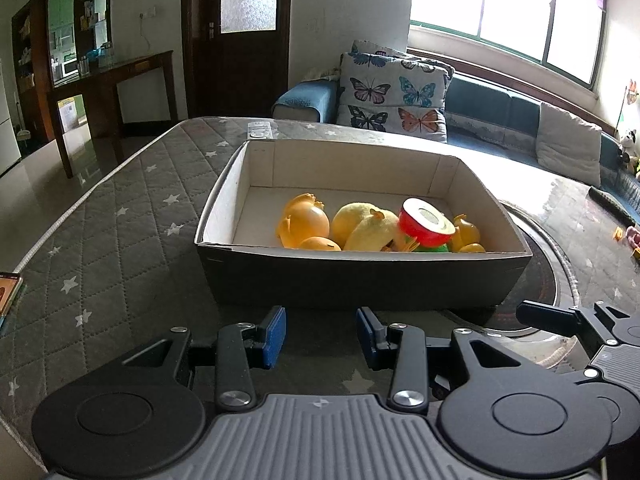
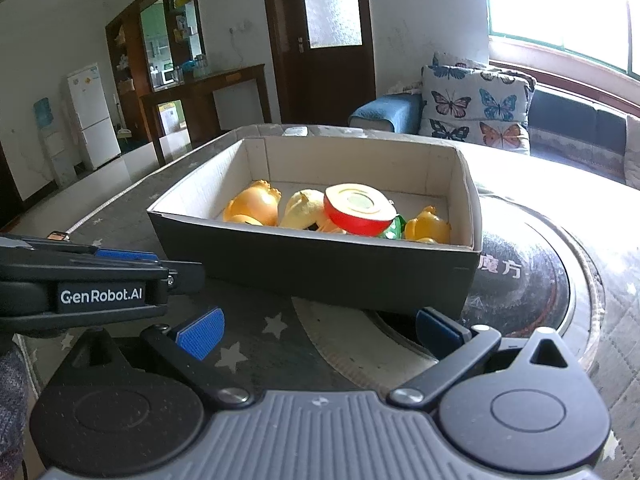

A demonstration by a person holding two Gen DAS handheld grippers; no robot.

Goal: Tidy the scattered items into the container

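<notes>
The box sits on the star-quilted bench, at 12 o'clock from both grippers. Inside lie yellow duck toys and a red-rimmed toy, the toy at 3 o'clock of the ducks. The left gripper stands with jaws apart, gripping nothing. The right gripper has its jaws spread wide, also empty, near the box's front wall.
</notes>
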